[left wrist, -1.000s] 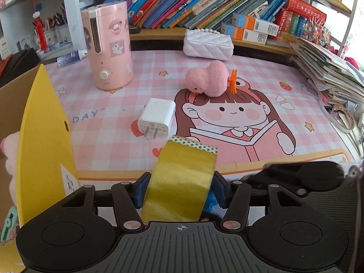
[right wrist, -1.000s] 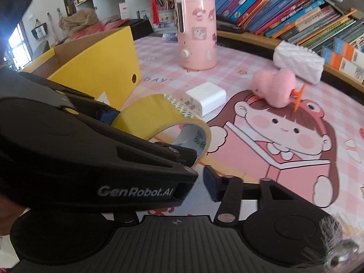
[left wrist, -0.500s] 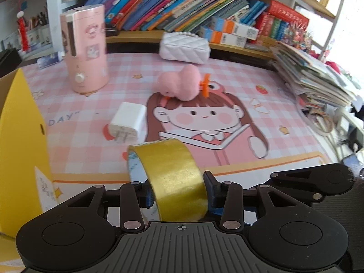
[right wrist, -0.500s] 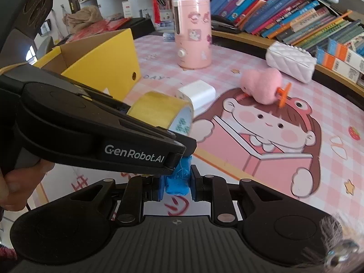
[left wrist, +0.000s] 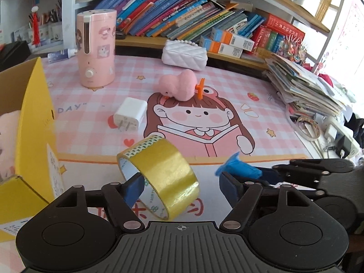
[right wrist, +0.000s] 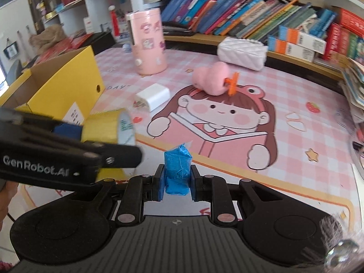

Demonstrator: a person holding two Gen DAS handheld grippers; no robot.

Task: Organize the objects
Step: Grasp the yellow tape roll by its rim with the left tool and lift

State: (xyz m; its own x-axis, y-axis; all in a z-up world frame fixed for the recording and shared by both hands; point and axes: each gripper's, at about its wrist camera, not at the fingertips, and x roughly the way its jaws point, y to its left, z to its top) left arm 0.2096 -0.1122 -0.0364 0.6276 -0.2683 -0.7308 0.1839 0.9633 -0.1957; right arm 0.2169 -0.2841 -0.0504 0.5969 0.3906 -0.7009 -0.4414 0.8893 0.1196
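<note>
Far left: yellow cardboard box [left wrist: 34, 122], open at the top, something pale pink and soft inside it. Just right of the box, the left gripper [left wrist: 182, 185] stands with its jaws spread wide, having just been opening; the yellow tape roll [left wrist: 159, 173] sits tilted between them, hooked over the left finger [left wrist: 134, 185], which passes through its core, while the right finger is clear of it. So the roll hangs on one finger and is not clamped. In the right wrist view the same roll [right wrist: 109, 126] shows beside the box, above the mat. Behind it on the pink cartoon desk mat [left wrist: 261, 113]: pink cylindrical appliance [left wrist: 96, 47] upright at the back, white plug adapter [left wrist: 130, 115] lying flat nearer, pink plush toy [left wrist: 179, 85] with an orange clip further right, white quilted pouch [left wrist: 184, 54] against the shelf. Right gripper [right wrist: 177, 179]: jaws clenched on a small blue wrapped object [right wrist: 178, 168], held upright and clear of the mat. Far right: a leaning stack of papers [left wrist: 304, 86].
</note>
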